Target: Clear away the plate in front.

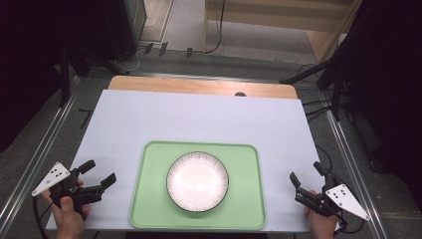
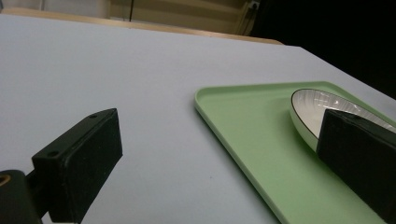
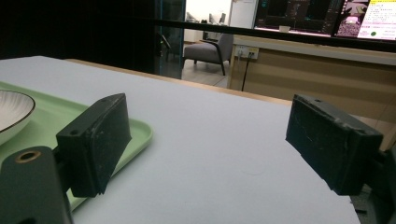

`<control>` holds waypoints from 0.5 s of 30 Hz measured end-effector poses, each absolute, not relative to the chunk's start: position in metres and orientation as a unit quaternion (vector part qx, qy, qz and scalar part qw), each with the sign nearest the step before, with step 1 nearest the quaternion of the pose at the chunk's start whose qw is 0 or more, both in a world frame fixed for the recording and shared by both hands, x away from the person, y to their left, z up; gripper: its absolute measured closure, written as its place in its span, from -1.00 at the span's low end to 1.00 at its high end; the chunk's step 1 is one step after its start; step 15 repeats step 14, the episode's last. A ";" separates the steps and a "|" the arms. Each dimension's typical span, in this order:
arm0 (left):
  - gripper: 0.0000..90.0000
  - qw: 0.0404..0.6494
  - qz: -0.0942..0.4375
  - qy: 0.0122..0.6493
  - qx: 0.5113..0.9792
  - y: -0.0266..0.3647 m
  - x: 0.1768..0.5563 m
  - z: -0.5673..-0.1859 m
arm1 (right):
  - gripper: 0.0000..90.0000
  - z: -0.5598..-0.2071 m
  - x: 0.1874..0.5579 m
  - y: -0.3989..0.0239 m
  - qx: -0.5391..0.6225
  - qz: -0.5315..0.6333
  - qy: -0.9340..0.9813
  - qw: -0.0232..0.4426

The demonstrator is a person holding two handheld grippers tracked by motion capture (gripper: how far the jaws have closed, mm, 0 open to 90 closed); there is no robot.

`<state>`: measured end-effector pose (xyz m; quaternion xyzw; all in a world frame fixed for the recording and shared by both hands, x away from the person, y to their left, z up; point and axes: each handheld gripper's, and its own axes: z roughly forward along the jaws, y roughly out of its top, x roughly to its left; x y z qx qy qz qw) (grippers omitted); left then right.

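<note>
A white plate with a dark rim (image 1: 197,181) (image 2: 322,109) (image 3: 11,112) lies in the middle of a light green tray (image 1: 249,209) (image 2: 252,126) (image 3: 135,130) near the front of the white table top (image 1: 199,119). My left gripper (image 1: 98,173) (image 2: 219,154) is held open just left of the tray, low over the table, with nothing between its jaws. At the table's front right corner, right of the tray, my right gripper (image 1: 306,174) (image 3: 210,140) is open and holds nothing.
A wooden strip (image 1: 199,85) runs along the table's far edge. Metal rails (image 1: 348,154) flank the table on both sides. Beyond it are floor cables (image 1: 139,55), a wooden cabinet (image 1: 278,20), and in the right gripper view a chair (image 3: 208,51) and a counter (image 3: 317,70).
</note>
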<state>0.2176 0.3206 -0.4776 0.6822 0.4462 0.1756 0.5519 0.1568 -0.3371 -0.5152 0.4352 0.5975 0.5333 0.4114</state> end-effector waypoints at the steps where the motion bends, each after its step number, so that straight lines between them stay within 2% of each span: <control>1: -0.99 0.549 0.180 0.445 0.685 0.321 0.216 -0.477 | -0.68 -0.515 0.157 -0.337 0.435 0.534 0.597 0.411; 6: -0.99 0.537 0.205 0.445 0.686 0.326 0.213 -0.475 | -0.68 -0.515 0.156 -0.337 0.434 0.535 0.597 0.410; 15: -0.99 0.548 0.197 0.461 0.670 0.334 0.214 -0.478 | -0.68 -0.515 0.156 -0.337 0.434 0.536 0.597 0.410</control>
